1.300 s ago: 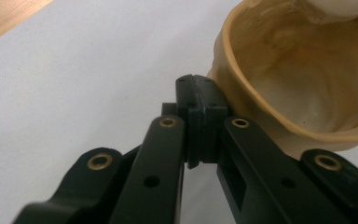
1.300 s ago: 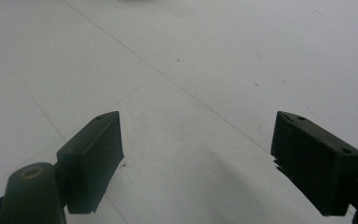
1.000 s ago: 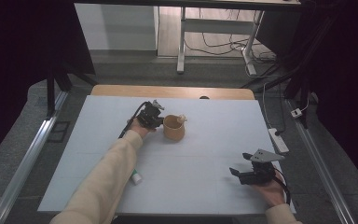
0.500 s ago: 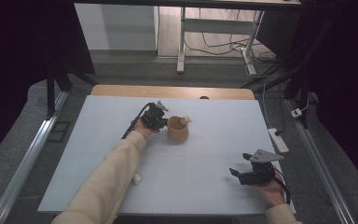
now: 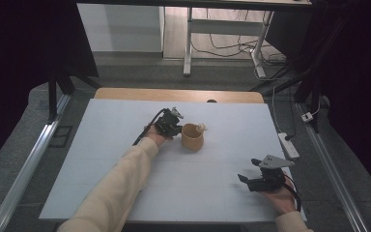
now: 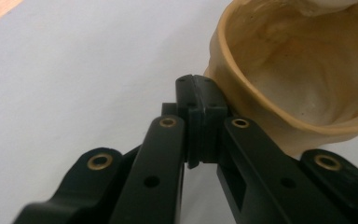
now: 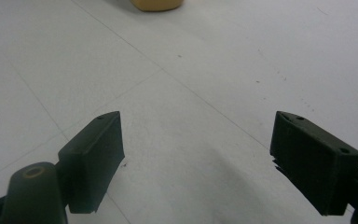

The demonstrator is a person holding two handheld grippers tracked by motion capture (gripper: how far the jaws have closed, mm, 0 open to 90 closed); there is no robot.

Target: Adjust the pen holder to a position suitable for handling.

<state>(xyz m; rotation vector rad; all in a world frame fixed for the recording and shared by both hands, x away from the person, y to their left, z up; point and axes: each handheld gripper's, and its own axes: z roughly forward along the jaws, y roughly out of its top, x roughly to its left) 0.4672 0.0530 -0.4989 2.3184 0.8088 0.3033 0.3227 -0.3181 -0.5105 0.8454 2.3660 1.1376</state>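
- Honestly, the risky bit was the left tongs (image 5: 176, 126): they were pressed together with nothing between them, tips touching the outside wall of the tan cup (image 6: 279, 84). A shove from closed tips, rather than a real grip, could tip or skid it.
- That cup (image 5: 192, 137) stood upright near the middle of the white tabletop (image 5: 101, 159), toward the far edge, just beside the left tongs.
- Something pale stuck out at its far rim (image 5: 201, 127); I couldn't tell what it was, and a knock might spill it.
- Right tongs (image 5: 257, 181) sat well apart from the cup, near the front right corner, spread wide and empty, so no help steadying.
- From the right gripper view just the cup's base (image 7: 156, 4) was in frame, cut off at the top.
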